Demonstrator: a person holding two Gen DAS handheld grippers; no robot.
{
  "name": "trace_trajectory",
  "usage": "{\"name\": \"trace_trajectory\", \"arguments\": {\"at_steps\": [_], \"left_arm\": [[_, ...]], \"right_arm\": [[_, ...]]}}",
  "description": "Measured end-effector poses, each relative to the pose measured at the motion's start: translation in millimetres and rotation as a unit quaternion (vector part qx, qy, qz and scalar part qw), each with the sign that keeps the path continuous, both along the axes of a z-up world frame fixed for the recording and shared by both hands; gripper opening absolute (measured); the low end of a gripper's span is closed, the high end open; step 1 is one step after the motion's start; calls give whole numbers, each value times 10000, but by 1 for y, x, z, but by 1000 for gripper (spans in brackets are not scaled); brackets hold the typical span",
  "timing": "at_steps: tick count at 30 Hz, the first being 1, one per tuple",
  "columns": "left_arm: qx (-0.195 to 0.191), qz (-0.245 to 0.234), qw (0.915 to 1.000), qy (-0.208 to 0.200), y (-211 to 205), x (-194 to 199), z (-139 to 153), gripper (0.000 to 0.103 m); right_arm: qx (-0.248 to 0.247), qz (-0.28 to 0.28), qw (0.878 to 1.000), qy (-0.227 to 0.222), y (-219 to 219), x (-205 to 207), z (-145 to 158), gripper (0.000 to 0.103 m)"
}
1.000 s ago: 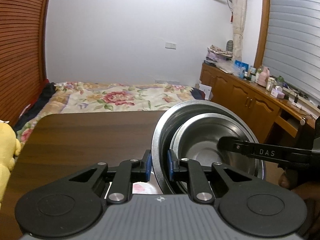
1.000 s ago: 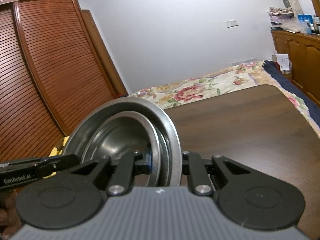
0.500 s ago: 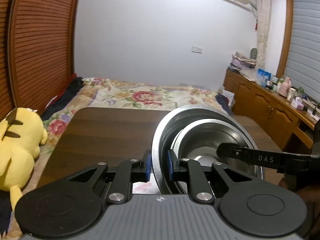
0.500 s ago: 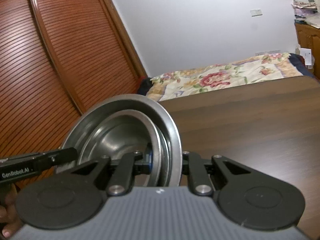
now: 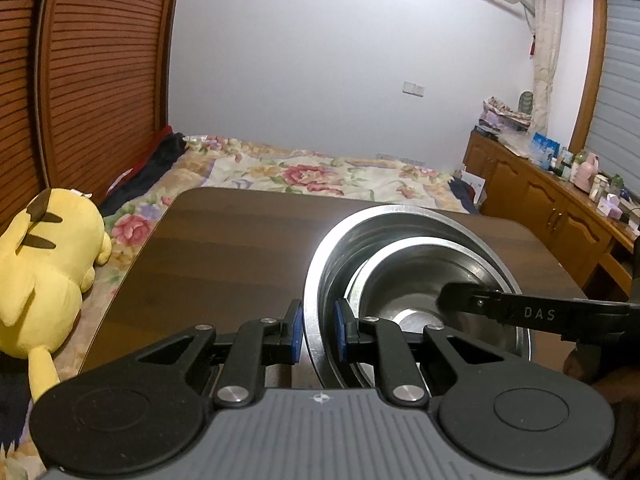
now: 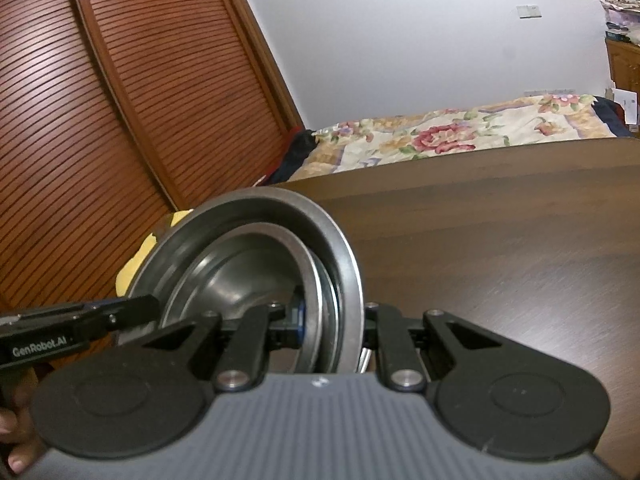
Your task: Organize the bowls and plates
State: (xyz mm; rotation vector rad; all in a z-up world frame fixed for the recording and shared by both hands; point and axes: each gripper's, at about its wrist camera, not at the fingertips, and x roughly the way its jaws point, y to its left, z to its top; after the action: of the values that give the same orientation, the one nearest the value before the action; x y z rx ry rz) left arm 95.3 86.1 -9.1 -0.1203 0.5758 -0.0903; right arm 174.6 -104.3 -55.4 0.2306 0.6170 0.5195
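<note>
Home bedroom, floral bedspread point(image 5: 320, 176), louvred wardrobe doors point(image 6: 120, 120), wooden dresser point(image 5: 540, 200)

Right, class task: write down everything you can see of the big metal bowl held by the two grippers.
The big bowl is dull silver metal, round, with a broad flat rim and a deep, shiny inside. It is tipped up on edge above the brown table. A smaller metal bowl nests inside it. The left gripper clamps one side of its rim and the right gripper clamps the opposite side.

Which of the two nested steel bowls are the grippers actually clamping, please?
The larger outer bowl: its rim sits between both grippers' pads, while the smaller bowl nests loose inside.
</note>
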Motion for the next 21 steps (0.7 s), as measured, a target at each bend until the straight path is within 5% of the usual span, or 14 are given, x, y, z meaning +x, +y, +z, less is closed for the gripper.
{"name": "trace_trajectory", "arguments": {"at_steps": [21], "left_arm": [[8, 68, 9998, 187, 4, 6, -19, 18]], "right_arm": [[-304, 92, 9995, -23, 15, 2, -11, 18]]}}
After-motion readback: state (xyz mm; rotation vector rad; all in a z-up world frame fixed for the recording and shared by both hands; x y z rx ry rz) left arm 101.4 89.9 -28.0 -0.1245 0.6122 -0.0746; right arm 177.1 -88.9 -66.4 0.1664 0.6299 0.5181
